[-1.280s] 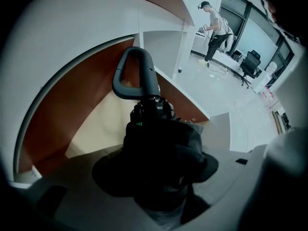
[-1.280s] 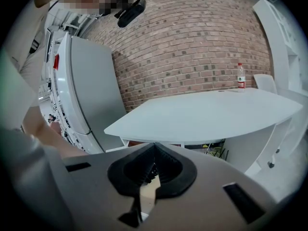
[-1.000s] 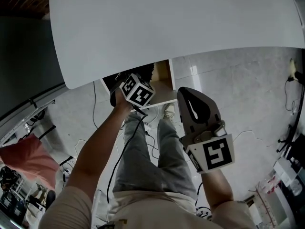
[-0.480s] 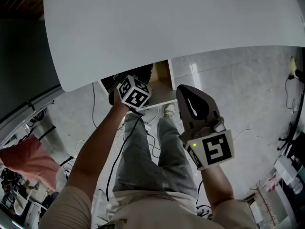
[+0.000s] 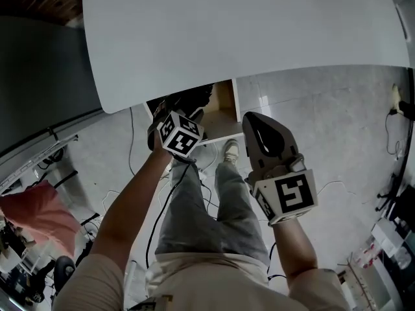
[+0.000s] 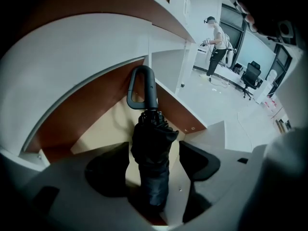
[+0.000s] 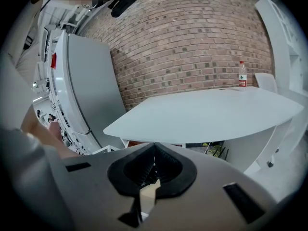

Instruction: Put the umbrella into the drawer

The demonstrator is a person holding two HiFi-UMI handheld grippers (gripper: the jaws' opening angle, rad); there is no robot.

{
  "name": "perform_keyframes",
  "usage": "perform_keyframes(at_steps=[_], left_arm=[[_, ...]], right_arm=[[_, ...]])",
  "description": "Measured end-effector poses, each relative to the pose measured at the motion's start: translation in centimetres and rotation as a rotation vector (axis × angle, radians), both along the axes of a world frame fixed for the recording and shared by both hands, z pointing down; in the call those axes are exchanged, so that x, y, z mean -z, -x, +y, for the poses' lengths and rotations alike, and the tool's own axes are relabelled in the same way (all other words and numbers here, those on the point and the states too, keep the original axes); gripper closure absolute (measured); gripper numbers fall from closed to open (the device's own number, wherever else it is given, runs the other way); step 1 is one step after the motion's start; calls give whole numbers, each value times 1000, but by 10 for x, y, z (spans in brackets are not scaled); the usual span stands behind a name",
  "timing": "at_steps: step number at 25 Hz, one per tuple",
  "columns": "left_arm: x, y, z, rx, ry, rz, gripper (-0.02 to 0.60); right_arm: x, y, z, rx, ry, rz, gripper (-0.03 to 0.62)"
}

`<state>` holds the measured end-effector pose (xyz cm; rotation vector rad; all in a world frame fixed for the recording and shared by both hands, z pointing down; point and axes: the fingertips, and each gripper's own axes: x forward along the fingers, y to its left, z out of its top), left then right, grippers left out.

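the head view looks steeply down from above the person's own arms and legs onto the tiled floor (image 5: 337, 122), the white table (image 5: 246, 31) filling its top and the open drawer (image 5: 220, 112) just under the table's edge. the left gripper view sits close over that same drawer (image 6: 72, 124), pointing steeply down into it, with the umbrella (image 6: 151, 153) very near the lens. the right gripper view faces nearer level, from below table height, across the same table (image 7: 207, 114) to a brick wall (image 7: 192, 42) well beyond.
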<state>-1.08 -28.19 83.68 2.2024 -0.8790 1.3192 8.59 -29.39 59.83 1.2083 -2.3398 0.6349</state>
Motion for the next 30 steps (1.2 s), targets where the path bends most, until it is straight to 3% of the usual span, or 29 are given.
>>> perform_keyframes(at_steps=[11,18,25,30], left_arm=[[114,16,18,26,-89,46,271],[217,26,1,133,-260,125,293],[349,24,-14,102,-483,186,366],[437,32,-9,121,-576,259,418]], right_arm=[[101,19,1,-10,-112,-5,586],[173,20,-2,4,-232,27,586],[253,16,2,-9,-320,63,586],[319,19,13,-7,-430,54,586]])
